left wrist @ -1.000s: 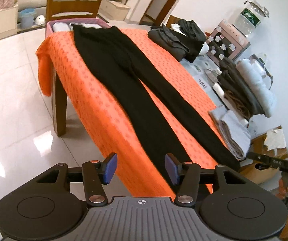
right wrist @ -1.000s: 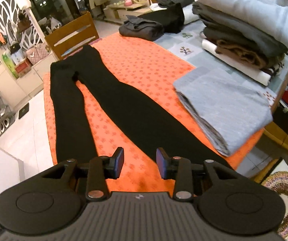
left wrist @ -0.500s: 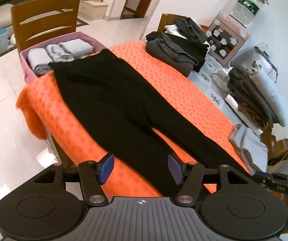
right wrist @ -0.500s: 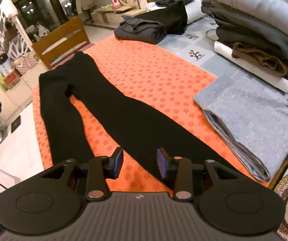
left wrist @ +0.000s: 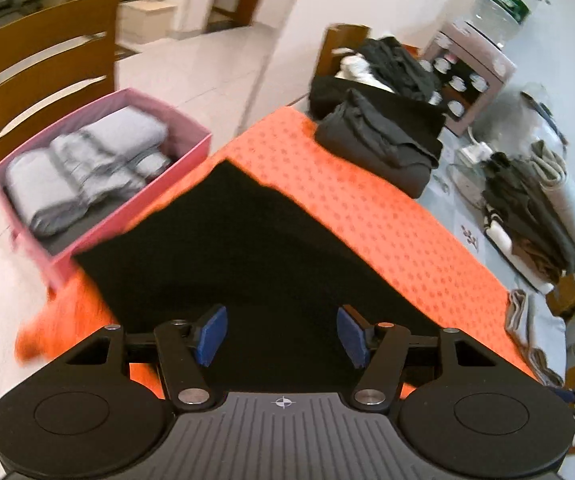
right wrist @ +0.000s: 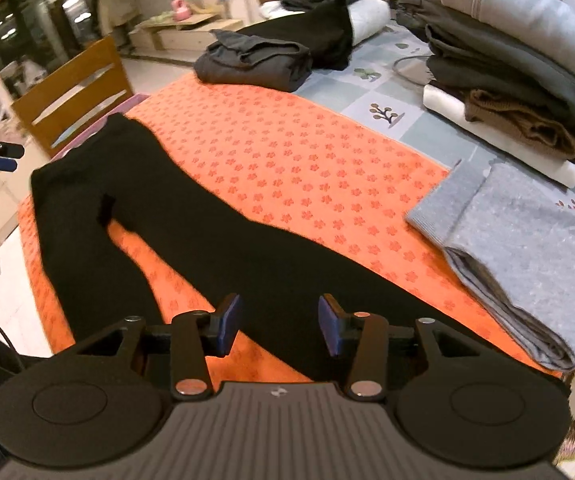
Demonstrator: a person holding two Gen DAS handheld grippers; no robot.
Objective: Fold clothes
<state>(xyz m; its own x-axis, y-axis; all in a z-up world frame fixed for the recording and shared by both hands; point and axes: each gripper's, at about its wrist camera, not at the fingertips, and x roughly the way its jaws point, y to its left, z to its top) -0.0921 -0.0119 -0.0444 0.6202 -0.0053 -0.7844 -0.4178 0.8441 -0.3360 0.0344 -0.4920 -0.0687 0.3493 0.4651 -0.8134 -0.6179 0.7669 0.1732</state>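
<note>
Orange-covered worktop (right wrist: 327,168), black trousers (right wrist: 175,216) spread flat, legs toward near edge. Left gripper (left wrist: 281,336) has swung in over the waistband end since a second ago; right gripper (right wrist: 279,326) over the leg. Both gape, holding nothing. Reads as lining up a grasp.

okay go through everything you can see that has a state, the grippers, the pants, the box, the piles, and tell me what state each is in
left hand-held gripper: open, empty, above the waist end
right hand-held gripper: open, empty, above a leg
black pants: spread flat, unfolded, legs apart
orange cloth: spread over the table
pink box: open, holding rolled grey clothes
grey garment: folded, lying flat
dark grey garment: folded
clothes stack: folded, piled
</note>
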